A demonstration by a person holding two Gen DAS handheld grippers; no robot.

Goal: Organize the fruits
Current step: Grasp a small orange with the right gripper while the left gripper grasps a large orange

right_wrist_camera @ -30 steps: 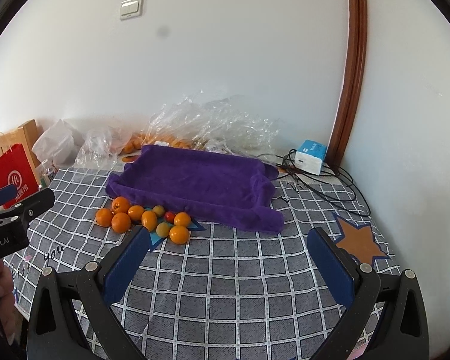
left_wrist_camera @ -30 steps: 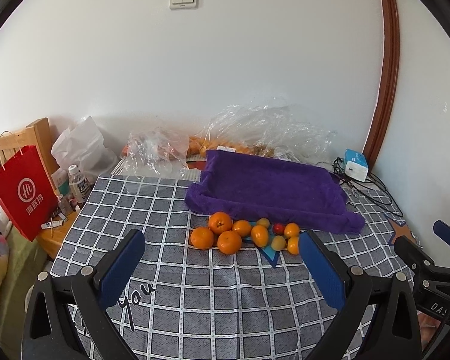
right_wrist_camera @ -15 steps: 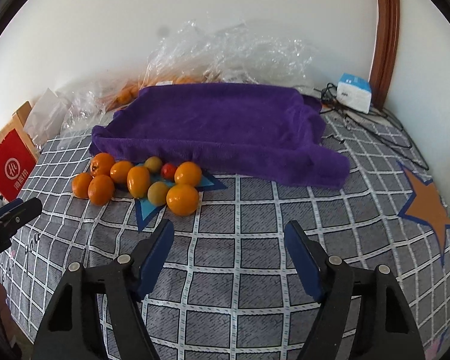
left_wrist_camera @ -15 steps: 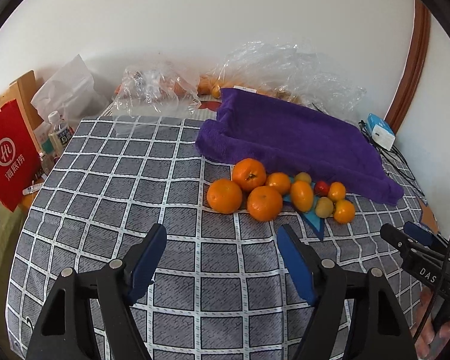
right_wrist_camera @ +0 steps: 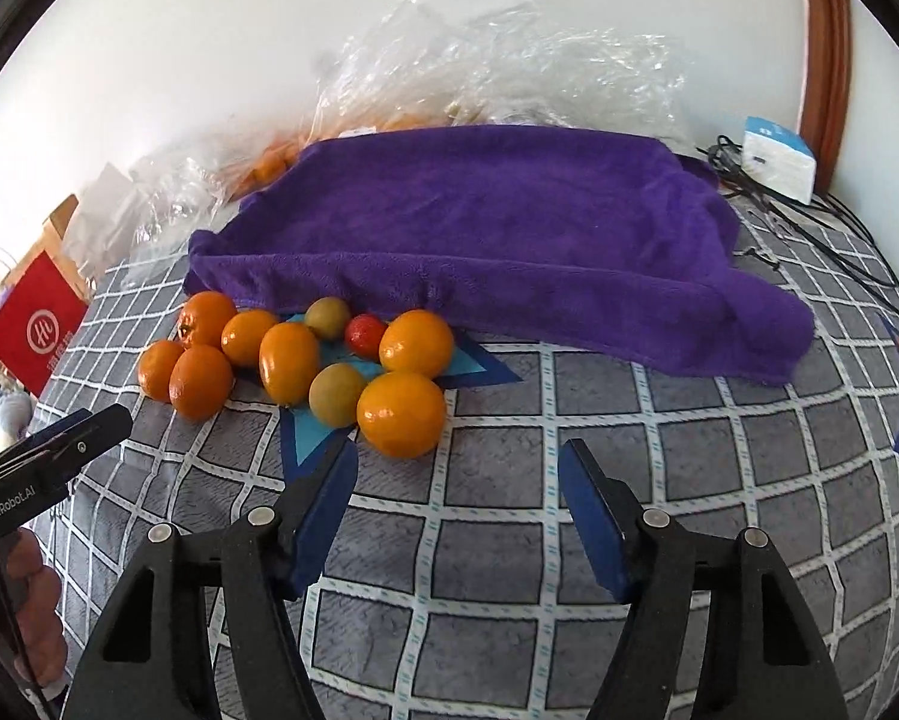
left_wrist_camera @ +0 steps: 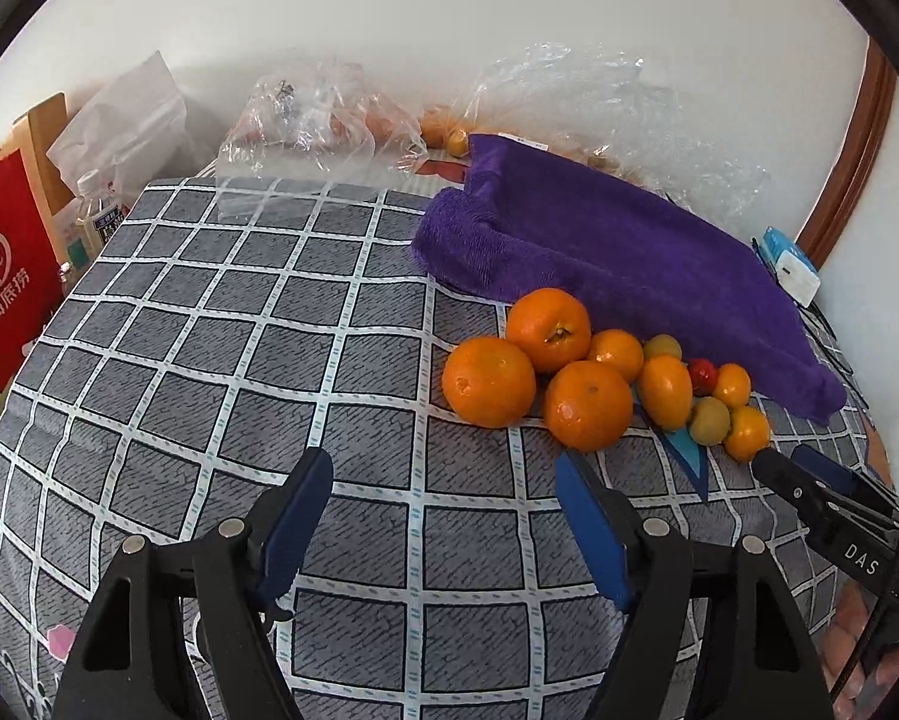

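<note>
A cluster of fruit lies on the checked tablecloth in front of a purple towel-lined tray (left_wrist_camera: 617, 240) (right_wrist_camera: 509, 222): several oranges (left_wrist_camera: 488, 382) (right_wrist_camera: 401, 405), two greenish fruits (right_wrist_camera: 336, 393) and one small red one (right_wrist_camera: 365, 335). My left gripper (left_wrist_camera: 443, 474) is open and empty, just short of the leftmost oranges. My right gripper (right_wrist_camera: 458, 465) is open and empty, just short of the nearest orange at the cluster's right end. Each gripper shows at the edge of the other's view.
Clear plastic bags (left_wrist_camera: 323, 114) (right_wrist_camera: 497, 66) with more fruit lie behind the tray by the wall. A red paper bag (left_wrist_camera: 5, 276) and bottles stand off the table's left edge. A white-blue box (right_wrist_camera: 776, 159) and black cables lie at the back right.
Both grippers have moved down and forward toward the fruit cluster, which now looks much larger. Their jaws have narrowed somewhat but remain open.
</note>
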